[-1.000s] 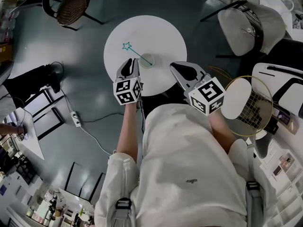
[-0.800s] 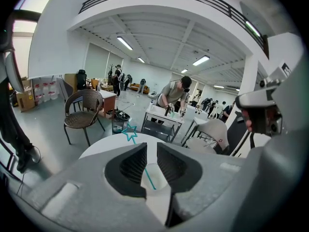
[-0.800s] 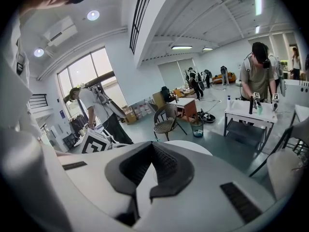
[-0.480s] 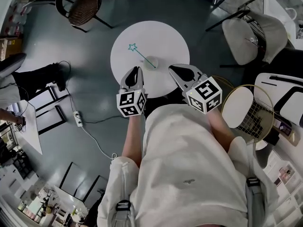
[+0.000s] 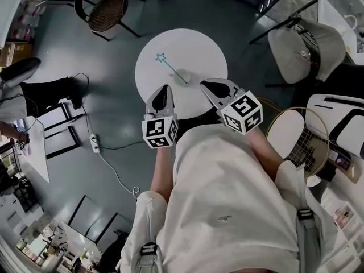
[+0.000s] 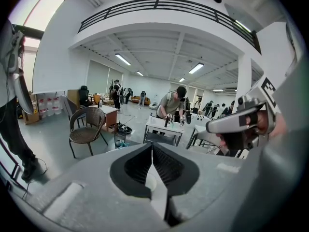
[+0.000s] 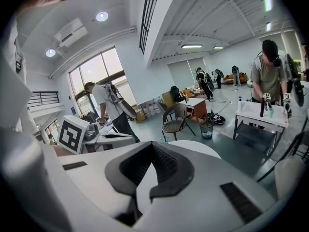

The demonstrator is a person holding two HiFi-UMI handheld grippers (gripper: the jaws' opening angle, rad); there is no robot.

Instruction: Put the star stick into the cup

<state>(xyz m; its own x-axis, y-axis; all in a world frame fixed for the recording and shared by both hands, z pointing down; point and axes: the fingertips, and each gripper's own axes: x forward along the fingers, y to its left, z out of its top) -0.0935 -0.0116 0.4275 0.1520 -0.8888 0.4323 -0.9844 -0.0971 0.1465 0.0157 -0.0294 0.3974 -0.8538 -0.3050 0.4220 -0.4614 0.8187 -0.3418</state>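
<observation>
A round white table [image 5: 196, 44] is seen from above. A small white cup [image 5: 183, 76] stands on it. The teal star stick [image 5: 169, 64] slants from the cup, with its star end farther away. The left gripper [image 5: 164, 91] and right gripper [image 5: 206, 85] are held over the table's near edge, both with jaws pressed together and nothing between them.

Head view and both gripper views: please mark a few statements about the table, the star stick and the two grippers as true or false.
1. The left gripper and the right gripper are both shut and hold nothing. True.
2. The table is square. False: it is round and white.
3. The left gripper holds the star stick. False: the stick is on the table with one end at the cup, apart from both grippers.
4. A wicker chair stands on the floor beyond the table. True.
</observation>
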